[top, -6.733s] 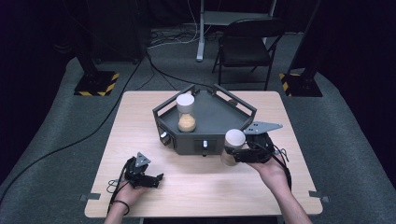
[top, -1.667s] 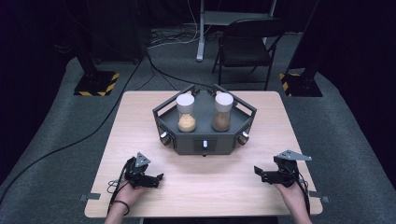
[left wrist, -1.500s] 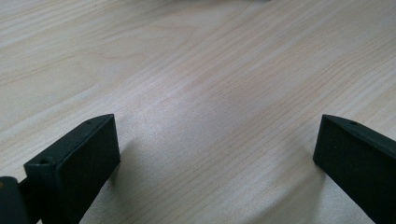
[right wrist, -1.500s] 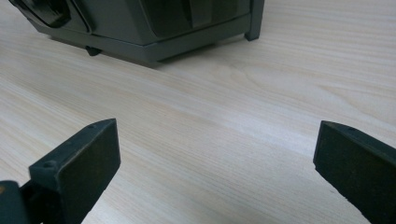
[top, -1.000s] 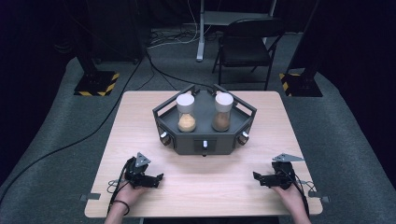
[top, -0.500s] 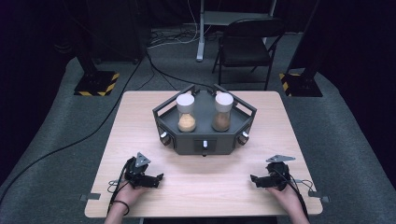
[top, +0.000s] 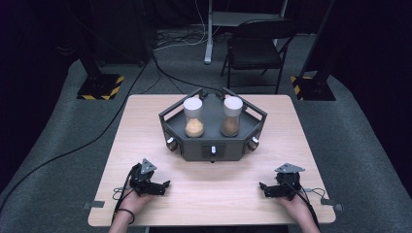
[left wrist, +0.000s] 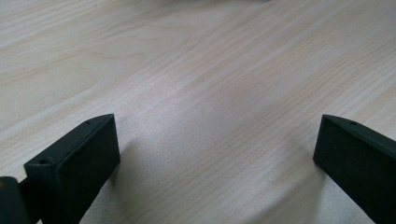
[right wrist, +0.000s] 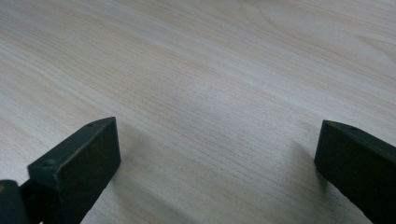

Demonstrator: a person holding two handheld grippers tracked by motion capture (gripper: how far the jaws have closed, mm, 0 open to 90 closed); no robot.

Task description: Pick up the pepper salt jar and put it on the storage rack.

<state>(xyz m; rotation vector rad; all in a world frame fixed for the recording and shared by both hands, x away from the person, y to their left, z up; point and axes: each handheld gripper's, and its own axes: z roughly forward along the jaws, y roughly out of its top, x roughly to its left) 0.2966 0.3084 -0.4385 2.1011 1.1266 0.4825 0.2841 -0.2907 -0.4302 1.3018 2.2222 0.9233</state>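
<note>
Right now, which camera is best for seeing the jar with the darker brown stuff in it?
The high view. There the jar with the darker brown filling stands upright in the grey tray, right of the jar with the orange filling. The left and right gripper views look down at bare wooden tabletop between open jaws, so they give nothing of it.

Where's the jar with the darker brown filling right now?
In the high view, the darker-filled jar stands upright on the right side of the grey tray, beside the orange-filled jar, at the table's far middle and well clear of the right gripper.
</note>
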